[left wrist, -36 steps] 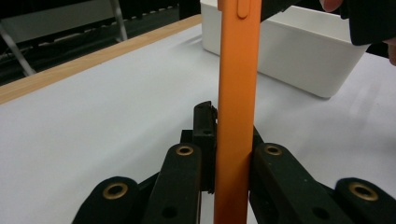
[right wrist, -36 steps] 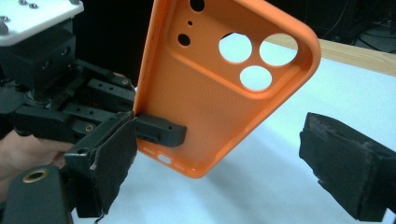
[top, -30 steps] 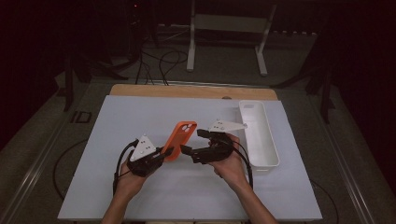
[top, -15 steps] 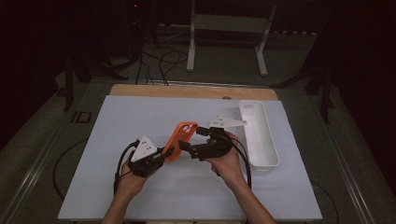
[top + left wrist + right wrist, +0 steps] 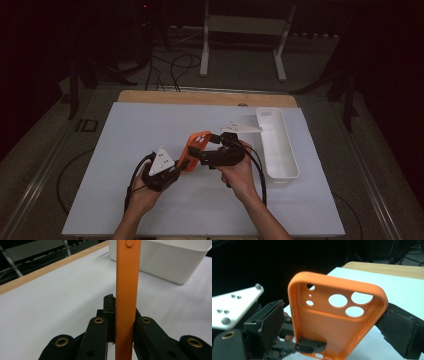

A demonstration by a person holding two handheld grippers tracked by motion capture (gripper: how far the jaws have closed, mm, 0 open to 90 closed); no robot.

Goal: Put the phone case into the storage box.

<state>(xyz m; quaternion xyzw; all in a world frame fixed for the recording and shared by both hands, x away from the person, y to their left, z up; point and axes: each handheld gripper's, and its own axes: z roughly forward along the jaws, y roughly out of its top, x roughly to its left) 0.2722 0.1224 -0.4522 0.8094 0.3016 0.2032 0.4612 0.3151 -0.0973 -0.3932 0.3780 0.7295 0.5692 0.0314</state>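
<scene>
Above the worktop (image 5: 125,135), mid-front, an orange case (image 5: 194,149) is being held upright by the left claw (image 5: 176,167), clamped narrow on its lower edge. The case's other edge is being touched by one pad of the right claw (image 5: 200,155), whose width cannot be told. A white bin (image 5: 280,150) is lying nearby.

Table (image 5: 125,150): flat top under a pale, white sheet that covers nearly all of it; a strip of bare light wood (image 5: 200,97) shows along the far edge. Lying on it: one long, narrow white plastic tray (image 5: 277,145), open side up, set lengthwise near the right edge, its far end close to the wooden strip.
</scene>
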